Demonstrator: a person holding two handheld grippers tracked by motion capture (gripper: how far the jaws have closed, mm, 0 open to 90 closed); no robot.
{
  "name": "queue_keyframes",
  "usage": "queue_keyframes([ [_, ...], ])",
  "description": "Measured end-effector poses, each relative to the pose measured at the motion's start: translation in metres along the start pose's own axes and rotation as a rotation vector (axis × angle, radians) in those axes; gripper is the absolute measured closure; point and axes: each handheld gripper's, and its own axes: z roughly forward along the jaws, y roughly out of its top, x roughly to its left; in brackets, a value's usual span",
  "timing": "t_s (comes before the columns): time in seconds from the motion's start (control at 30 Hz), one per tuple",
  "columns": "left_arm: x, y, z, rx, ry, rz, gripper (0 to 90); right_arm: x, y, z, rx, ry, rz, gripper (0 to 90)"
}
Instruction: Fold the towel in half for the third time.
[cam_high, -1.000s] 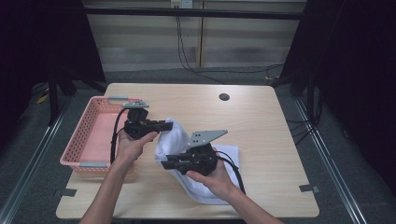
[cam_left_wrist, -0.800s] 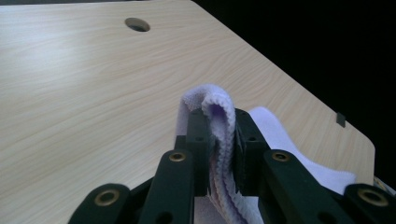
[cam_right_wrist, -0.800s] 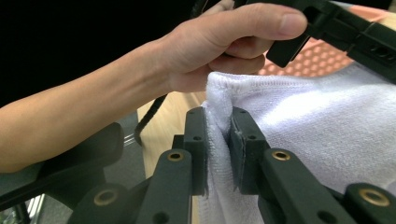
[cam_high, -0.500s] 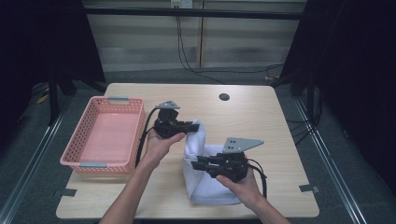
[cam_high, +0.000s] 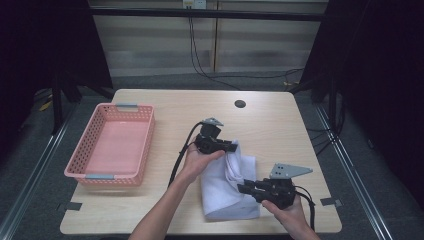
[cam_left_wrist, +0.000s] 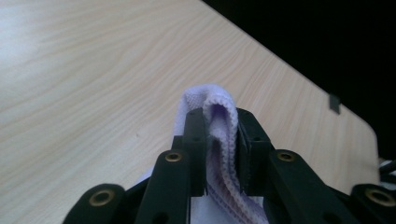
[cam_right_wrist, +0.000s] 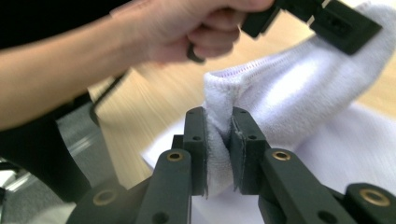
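Note:
A white towel (cam_high: 227, 187) lies on the wooden table (cam_high: 280, 125), right of centre near the front, with its upper layer lifted. My left gripper (cam_high: 231, 146) is shut on the towel's far corner (cam_left_wrist: 215, 100), holding it off the table. My right gripper (cam_high: 243, 189) is shut on another corner of the towel (cam_right_wrist: 219, 88) at the front right. In the right gripper view the towel (cam_right_wrist: 299, 84) stretches up to the left gripper (cam_right_wrist: 345, 32) and the hand (cam_right_wrist: 196, 28) holding it.
A pink plastic basket (cam_high: 92, 172) stands at the table's left side with nothing in it. A small round dark hole (cam_high: 240, 104) sits near the back edge. Cables trail from both grippers toward the front edge.
Both grippers have carried the towel to the right, away from the basket. The right gripper has dropped toward the front right and the towel is more spread on the table.

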Motion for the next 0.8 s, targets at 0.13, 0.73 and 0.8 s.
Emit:
queue_keyframes([
  [0.13,-0.001,-0.006,0.018,0.017,-0.013,-0.01,75.4,-0.007,-0.018,-0.004,0.052,-0.036,0.007,78.3],
  [0.73,-0.013,-0.022,-0.038,-0.032,0.035,0.064,47.9,-0.046,0.003,-0.027,0.036,-0.155,0.057,34.4],
  [0.8,-0.018,-0.035,-0.048,-0.013,-0.012,0.093,58.2,-0.053,0.014,-0.015,0.055,-0.189,0.039,31.0],
])
